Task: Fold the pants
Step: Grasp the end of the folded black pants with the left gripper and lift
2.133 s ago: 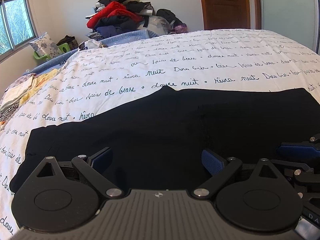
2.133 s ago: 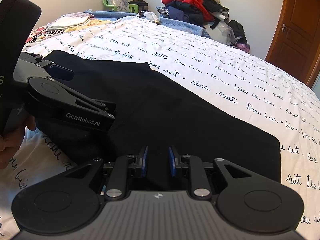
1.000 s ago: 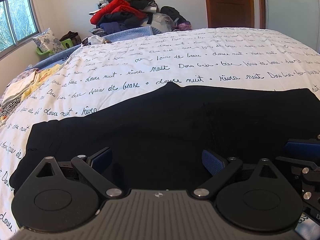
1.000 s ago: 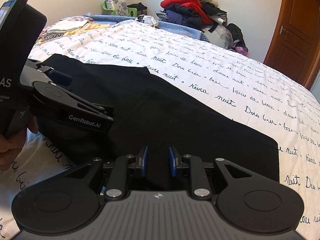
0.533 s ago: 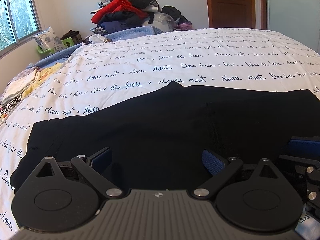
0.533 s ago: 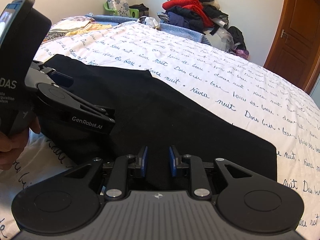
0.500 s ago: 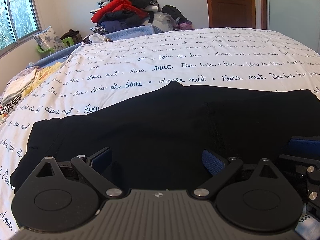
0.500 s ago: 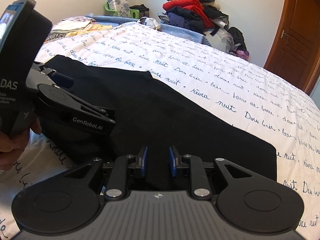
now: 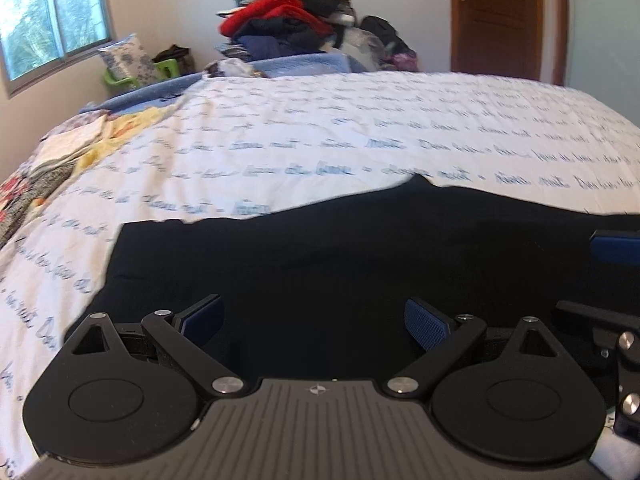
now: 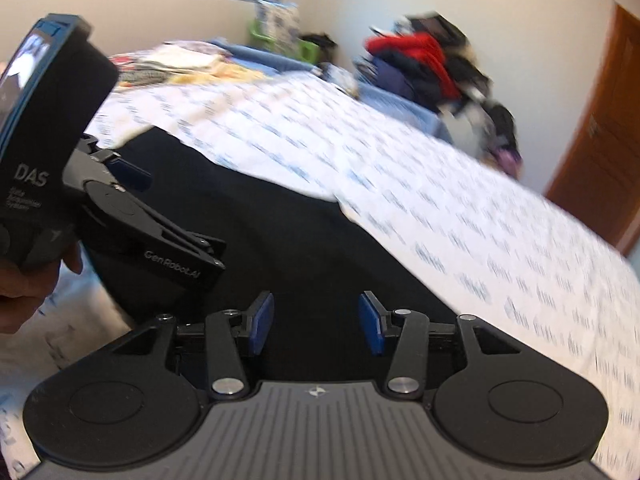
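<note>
Both tongs have drawn back from the black pants (image 9: 360, 248), and the right tongs (image 10: 316, 322) have just been opening, with nothing between the pads.

One pair of pants lies flat on the bed (image 9: 360, 128), long axis running left to right in the left wrist view. Two tongs: the left tongs (image 9: 312, 318) stand wide open and empty; the right ones are about half open, holding nothing. "GenRobot.AI" and "DAS" show on the left tongs in the right view; the bedcover's script is blurred.

Motion blur makes the bedspread (image 10: 460, 216) lettering unreadable.
</note>
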`<state>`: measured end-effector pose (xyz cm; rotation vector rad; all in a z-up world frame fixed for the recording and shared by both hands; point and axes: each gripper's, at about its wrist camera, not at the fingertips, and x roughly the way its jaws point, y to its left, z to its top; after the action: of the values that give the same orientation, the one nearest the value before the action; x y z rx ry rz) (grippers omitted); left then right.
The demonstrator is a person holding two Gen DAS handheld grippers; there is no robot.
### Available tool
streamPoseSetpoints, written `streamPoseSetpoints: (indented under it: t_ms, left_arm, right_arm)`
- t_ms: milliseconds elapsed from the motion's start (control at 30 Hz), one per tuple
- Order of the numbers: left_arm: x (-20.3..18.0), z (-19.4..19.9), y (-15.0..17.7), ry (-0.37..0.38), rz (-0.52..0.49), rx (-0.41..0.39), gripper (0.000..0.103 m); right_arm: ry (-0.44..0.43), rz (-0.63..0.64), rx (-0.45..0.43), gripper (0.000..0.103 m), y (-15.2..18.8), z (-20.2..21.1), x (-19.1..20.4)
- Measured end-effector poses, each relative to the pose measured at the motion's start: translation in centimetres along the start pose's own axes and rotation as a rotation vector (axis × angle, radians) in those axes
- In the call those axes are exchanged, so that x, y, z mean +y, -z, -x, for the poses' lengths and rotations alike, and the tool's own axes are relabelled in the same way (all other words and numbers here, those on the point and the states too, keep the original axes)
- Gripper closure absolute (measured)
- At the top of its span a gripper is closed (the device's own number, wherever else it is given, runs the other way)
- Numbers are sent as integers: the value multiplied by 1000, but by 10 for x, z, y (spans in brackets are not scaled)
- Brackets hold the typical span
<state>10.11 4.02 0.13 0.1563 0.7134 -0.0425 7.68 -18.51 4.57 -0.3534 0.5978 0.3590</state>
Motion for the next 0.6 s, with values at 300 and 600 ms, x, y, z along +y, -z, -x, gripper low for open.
streamPoseSetpoints:
  t_ms: [300, 600]
  left_arm:
    - [104, 19, 2, -109, 254, 14, 6]
    - [180, 25, 28, 71, 587, 119, 6]
  right_arm:
    - [-131, 262, -66, 56, -29, -20, 82]
    - [-216, 503, -106, 57, -34, -36, 170]
